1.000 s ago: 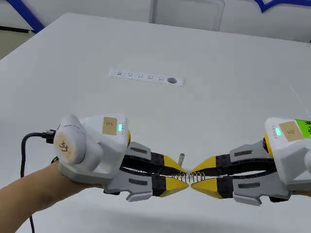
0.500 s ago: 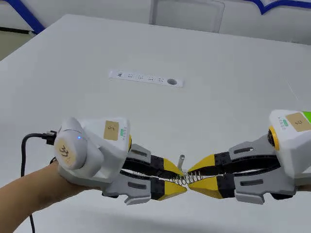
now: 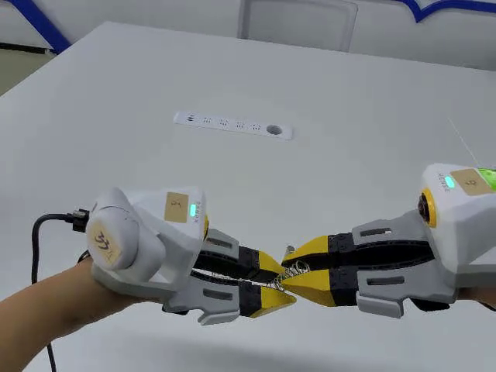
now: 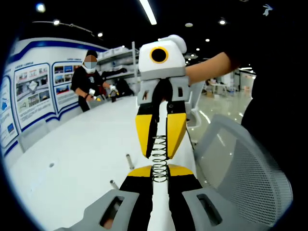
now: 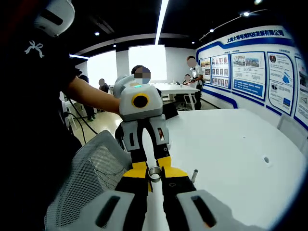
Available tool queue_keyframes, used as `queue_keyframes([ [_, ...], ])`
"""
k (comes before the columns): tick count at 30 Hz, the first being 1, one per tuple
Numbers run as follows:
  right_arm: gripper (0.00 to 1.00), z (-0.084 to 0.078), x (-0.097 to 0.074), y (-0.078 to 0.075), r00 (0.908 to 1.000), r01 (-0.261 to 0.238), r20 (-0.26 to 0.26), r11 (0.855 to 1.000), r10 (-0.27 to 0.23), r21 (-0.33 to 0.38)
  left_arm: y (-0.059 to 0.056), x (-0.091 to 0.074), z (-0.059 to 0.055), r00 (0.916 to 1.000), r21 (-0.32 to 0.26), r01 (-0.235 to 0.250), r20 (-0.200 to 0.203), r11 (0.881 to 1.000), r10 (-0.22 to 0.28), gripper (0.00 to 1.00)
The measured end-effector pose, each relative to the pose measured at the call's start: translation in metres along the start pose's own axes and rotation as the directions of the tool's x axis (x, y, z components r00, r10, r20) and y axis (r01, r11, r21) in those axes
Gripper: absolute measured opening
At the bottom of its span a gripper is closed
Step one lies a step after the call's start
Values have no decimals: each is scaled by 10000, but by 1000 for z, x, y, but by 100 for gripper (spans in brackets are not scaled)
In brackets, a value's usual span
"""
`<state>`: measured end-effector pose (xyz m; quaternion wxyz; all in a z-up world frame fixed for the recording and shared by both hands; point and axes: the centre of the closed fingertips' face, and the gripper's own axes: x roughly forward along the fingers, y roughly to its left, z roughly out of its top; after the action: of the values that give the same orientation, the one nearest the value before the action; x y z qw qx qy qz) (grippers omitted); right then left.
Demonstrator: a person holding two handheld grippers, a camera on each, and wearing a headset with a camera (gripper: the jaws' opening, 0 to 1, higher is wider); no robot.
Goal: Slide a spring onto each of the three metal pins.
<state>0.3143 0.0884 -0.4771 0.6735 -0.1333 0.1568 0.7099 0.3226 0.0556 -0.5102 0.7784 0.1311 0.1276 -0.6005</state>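
A thin metal spring hangs in the air above the white table, gripped at both ends. My left gripper is shut on one end, my right gripper on the other, and their yellow tips meet nose to nose. In the left gripper view the spring runs from my left gripper up into the right gripper. The right gripper view looks down the end of the spring between its own tips. One upright pin stands just behind the tips. Two pins stand on the table.
A white power strip lies farther back on the table. A black cable trails from the left gripper's rear. A mesh chair stands at the table's near side. People stand in the background, far from the work.
The right gripper has moved left toward the left gripper. The stretch of spring showing between the tips has shortened, and the yellow tips now touch.
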Motion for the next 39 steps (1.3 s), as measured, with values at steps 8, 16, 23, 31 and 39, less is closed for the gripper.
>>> queue_keyframes([
  [8, 11, 1, 5, 3, 9998, -155, -154, 9999, 154, -21, -4, 3, -2, 9998, -38, 205, -57, 9998, -205, 10],
  [16, 11, -3, 6, -3, 9990, 9, -454, 9999, -14, -108, 3, 4, -5, 9999, -420, -25, -101, 9991, 21, 10],
  [23, 11, 3, 3, -10, 9987, 273, -437, 9995, -279, -135, 11, 3, -6, 9994, -961, -336, -63, 9948, 331, 17],
  [31, 11, 6, -16, -32, 9926, 1134, -408, 9934, -1141, -199, 31, -16, -11, 9922, -1290, -1236, 11, 9839, 1247, 37],
  [39, 11, -6, -50, -72, 9649, 2535, -703, 9673, -2531, -38, 49, -37, -15, 9794, -1529, -2010, -113, 9676, 2016, 54],
])
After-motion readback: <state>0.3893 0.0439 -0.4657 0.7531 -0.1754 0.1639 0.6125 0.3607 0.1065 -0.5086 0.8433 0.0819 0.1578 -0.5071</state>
